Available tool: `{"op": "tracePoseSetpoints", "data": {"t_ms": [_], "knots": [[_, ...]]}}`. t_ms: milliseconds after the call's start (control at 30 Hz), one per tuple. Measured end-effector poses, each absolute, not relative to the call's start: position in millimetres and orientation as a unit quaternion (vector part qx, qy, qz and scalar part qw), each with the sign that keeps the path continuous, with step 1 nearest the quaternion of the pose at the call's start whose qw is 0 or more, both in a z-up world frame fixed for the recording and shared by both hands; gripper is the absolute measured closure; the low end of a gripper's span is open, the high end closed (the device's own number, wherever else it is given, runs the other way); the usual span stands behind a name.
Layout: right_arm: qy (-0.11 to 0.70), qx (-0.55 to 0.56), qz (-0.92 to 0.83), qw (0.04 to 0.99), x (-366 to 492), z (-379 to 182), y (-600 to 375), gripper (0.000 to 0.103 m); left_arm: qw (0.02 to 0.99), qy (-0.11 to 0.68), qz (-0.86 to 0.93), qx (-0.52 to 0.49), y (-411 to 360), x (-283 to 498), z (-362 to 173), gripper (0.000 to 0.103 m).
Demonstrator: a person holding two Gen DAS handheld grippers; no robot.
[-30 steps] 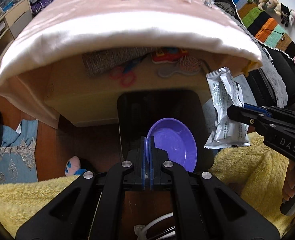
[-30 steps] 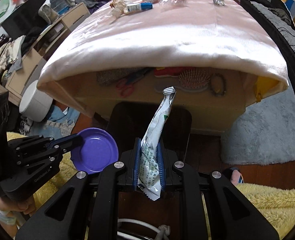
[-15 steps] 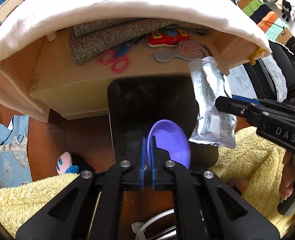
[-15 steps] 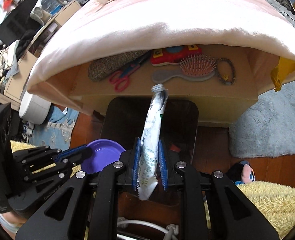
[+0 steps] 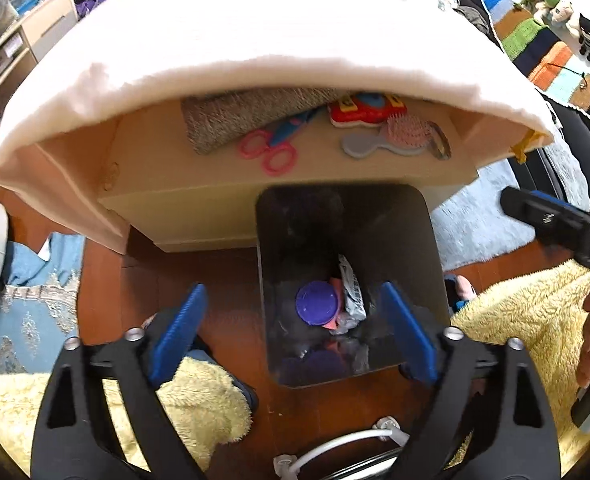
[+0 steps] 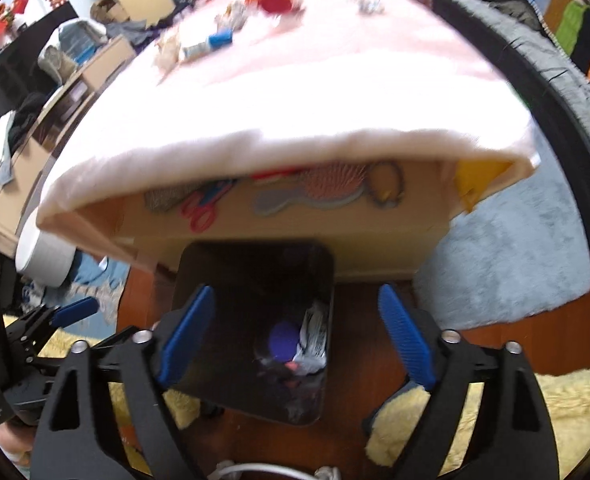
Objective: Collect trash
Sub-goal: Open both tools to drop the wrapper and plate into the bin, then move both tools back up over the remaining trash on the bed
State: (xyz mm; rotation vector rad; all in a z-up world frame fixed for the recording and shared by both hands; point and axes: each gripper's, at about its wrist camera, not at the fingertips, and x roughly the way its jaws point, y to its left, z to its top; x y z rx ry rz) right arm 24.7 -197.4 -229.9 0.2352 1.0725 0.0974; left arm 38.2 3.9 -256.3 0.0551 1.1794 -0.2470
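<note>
Since the earlier frames, both loads had dropped: purple plate and silver wrapper lay in the black bin, directly beneath both grippers. Left gripper and right gripper were opening, jaws wide apart, nothing between. Remaining trash lay far across the pink-covered table, small, crumpled.

Bright daylight; tablecloth overexposed; bin interior dim; right view motion-blurred; fisheye edges.
</note>
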Motion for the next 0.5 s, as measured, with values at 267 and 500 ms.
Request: {"op": "tracePoseSetpoints", "data": {"t_ms": [267,500], "knots": [[0.464,0.118,0.031,0.877,29,-194,-219,0.006,0.862,0.496,-0.096,0.037,10,38,-208,0.008],[0.432,0.115,0.023,0.894,55,-160,-236,0.005,0.877,0.473,-0.084,0.030,15,57,-175,0.008]]}}
